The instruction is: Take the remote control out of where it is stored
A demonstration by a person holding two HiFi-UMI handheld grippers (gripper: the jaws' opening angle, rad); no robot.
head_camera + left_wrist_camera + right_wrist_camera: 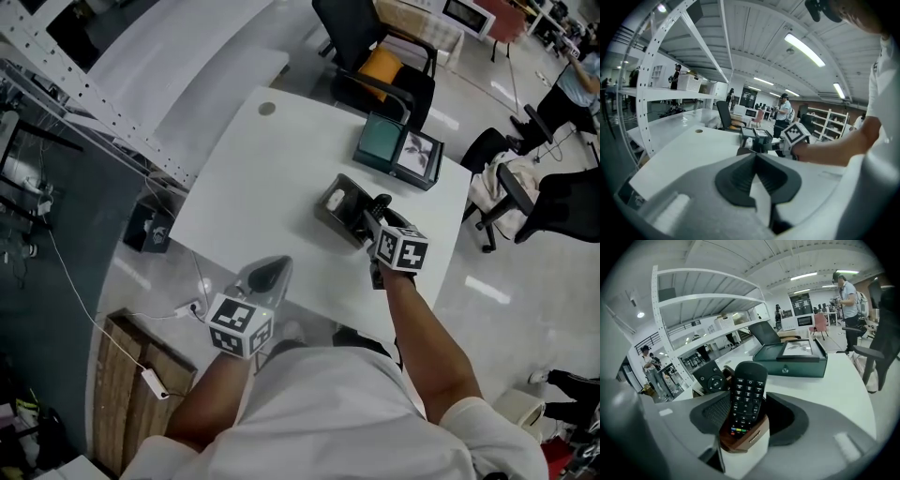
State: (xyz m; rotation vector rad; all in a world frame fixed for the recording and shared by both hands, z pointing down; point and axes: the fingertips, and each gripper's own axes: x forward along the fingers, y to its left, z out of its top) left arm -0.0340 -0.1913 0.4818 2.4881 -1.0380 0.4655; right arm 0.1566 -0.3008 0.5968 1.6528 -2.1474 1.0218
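Observation:
A black remote control (747, 392) stands upright in a brown holder (749, 440) on the white table (272, 178). My right gripper (752, 401) is open around the remote, one pad on each side, neither visibly pressing on it. A second dark remote (711, 377) leans in the holder behind and to the left. In the head view the right gripper (371, 218) sits at the right end of the holder (336, 202). My left gripper (272, 272) hovers at the table's near edge, shut with nothing in it; its jaws meet at the tips (755, 155).
A dark green box (394, 148) with a picture on its lid lies behind the holder. A black chair with a yellow cushion (380, 67) stands at the table's far side, more chairs at right. White shelving (84, 89) runs along the left. A person (846, 291) stands far back.

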